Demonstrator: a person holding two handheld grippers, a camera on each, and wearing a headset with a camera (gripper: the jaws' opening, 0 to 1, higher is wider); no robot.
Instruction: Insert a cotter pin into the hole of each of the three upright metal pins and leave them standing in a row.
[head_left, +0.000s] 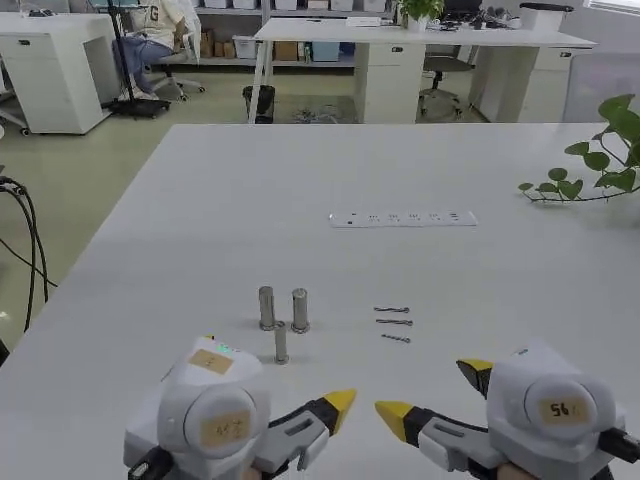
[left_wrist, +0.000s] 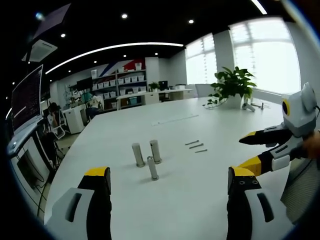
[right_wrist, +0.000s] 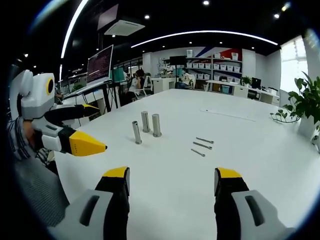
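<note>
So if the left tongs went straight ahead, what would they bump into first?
Probably the nearest upright grey metal pin, which stands almost centred ahead of the left tongs. Depth is unclear, so they could just miss it.

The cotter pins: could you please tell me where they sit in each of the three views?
Head view: the cotter pins lie a little right of centre, below the middle.
Left gripper view: the cotter pins lie right of centre, just below the middle.
Right gripper view: the cotter pins lie right of centre, just below the middle.
Shared landmark: the upright metal pins stand to their left in every view.
</note>
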